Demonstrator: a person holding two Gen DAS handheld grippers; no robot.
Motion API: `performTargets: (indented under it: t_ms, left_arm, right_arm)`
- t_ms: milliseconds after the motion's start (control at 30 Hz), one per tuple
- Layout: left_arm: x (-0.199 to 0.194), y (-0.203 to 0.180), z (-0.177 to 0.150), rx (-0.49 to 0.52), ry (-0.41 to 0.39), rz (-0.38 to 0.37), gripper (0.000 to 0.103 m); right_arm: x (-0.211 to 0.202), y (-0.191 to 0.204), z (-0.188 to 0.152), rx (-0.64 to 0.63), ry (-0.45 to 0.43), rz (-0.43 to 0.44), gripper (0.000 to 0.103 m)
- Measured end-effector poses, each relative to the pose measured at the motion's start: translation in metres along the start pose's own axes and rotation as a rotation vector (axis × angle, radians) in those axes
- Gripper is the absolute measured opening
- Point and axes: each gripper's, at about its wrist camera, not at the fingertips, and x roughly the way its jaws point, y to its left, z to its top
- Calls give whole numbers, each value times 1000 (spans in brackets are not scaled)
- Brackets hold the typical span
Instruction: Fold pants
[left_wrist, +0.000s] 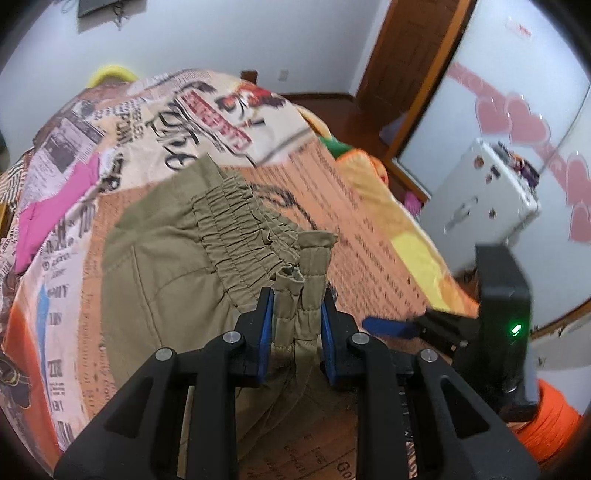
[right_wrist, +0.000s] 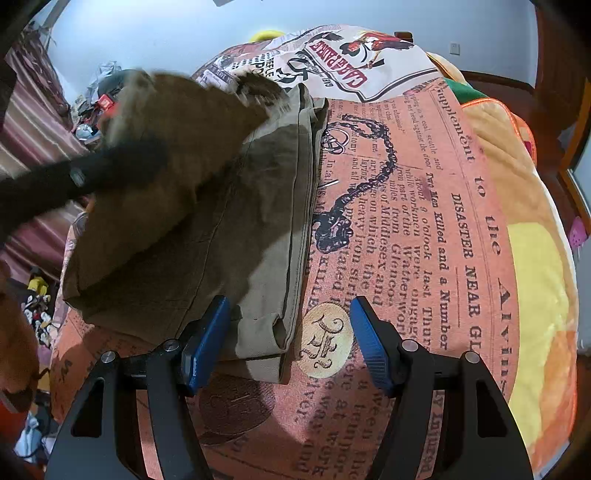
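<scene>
Olive-green pants (left_wrist: 166, 266) lie on a newspaper-print bedspread (left_wrist: 369, 229). My left gripper (left_wrist: 296, 306) is shut on a bunched fold of the fabric near the gathered elastic waistband (left_wrist: 236, 229), lifted off the bed. In the right wrist view the pants (right_wrist: 240, 221) lie folded lengthwise, and a raised flap (right_wrist: 177, 122) hangs blurred from the left gripper's black finger (right_wrist: 110, 166). My right gripper (right_wrist: 288, 332) stands open just above the leg hem (right_wrist: 266, 343), its left pad over the cloth and not pressing on it. One of its blue pads (left_wrist: 388, 327) shows in the left wrist view.
A pink garment (left_wrist: 48, 221) lies at the bed's left. A yellow and orange plush cover (right_wrist: 532, 288) edges the right side. Beyond stand a small white cabinet (left_wrist: 480, 192) and a wooden door (left_wrist: 406, 55). Clutter (right_wrist: 37, 306) sits on the floor to the left.
</scene>
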Motion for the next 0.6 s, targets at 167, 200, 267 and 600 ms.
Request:
performTargets:
  t_ms: [167,200,267,600]
  left_arm:
    - [7,-6,-7,27,34,12,23]
    - [7,-6,-7,29,34,14,23]
    - [5,-6,-7,27,36,14,23]
    - [-21,-8,-11,34,9,-14,52]
  right_arm:
    - [-5,3,0,-11,-8,-18,63]
    - [-8,4,0,-15,-12,-23,63]
    - [-13,6,-1,-20,-22,-28,63]
    - [-47,6,4,-18,-108,-62,63]
